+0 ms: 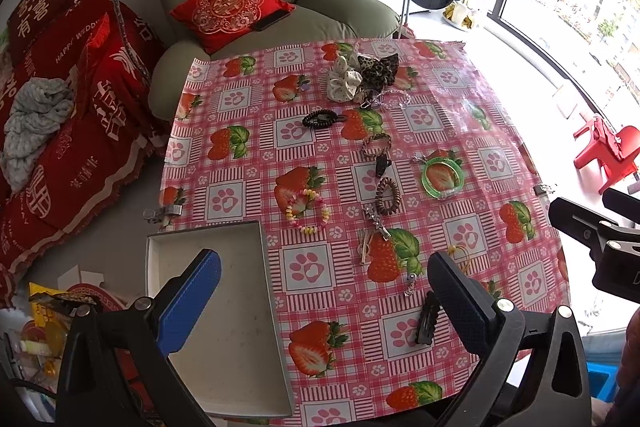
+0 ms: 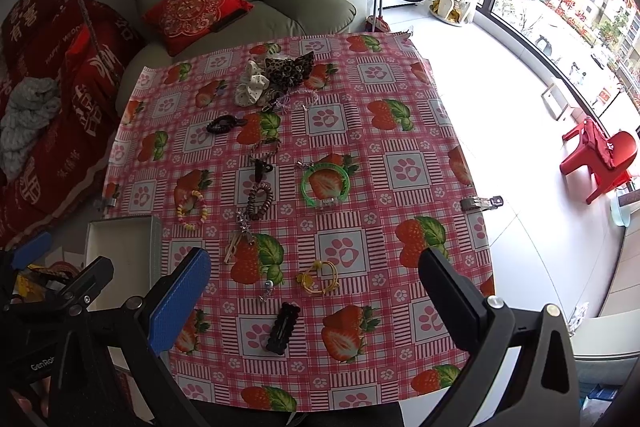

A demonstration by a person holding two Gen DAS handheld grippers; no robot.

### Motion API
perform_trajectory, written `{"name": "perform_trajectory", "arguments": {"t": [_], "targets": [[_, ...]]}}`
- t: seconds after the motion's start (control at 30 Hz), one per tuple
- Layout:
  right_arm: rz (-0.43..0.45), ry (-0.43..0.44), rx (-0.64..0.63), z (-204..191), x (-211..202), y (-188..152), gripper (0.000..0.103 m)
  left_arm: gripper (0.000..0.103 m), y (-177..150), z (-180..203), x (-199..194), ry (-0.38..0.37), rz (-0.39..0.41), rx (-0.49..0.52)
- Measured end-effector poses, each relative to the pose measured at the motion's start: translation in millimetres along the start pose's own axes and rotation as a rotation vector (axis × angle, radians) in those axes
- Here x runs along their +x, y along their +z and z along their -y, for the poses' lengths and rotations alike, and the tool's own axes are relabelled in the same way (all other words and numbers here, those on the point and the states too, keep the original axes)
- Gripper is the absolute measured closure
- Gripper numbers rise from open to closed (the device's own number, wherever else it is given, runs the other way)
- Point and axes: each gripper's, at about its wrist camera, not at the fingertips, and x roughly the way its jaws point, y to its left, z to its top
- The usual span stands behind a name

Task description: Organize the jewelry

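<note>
Opening step, nothing sorted: left tool [image 1: 324, 291] and right tool [image 2: 314, 287] both wide, holding nothing; white box [image 1: 224, 315] bare; next, likely pinch nearest black hair clip [image 2: 282, 327].

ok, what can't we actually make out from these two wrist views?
- White box: near corner hidden by the left gripper in the left wrist view; mostly behind its finger in the right wrist view.
- Pile by the scrunchies: items too small and tangled to separate.
- Small charm: too small to identify.
- Right gripper: open, nothing between its fingers.
</note>
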Motion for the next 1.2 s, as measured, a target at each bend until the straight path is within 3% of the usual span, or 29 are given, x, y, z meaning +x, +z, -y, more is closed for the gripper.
{"name": "perform_trajectory", "arguments": {"t": [1.2], "targets": [[0.007, 0.002, -0.015, -10.0, -4.4, 4.7, 0.000, 0.000, 3.9, -1.6, -0.9, -0.007, -0.004, -0.005]]}}
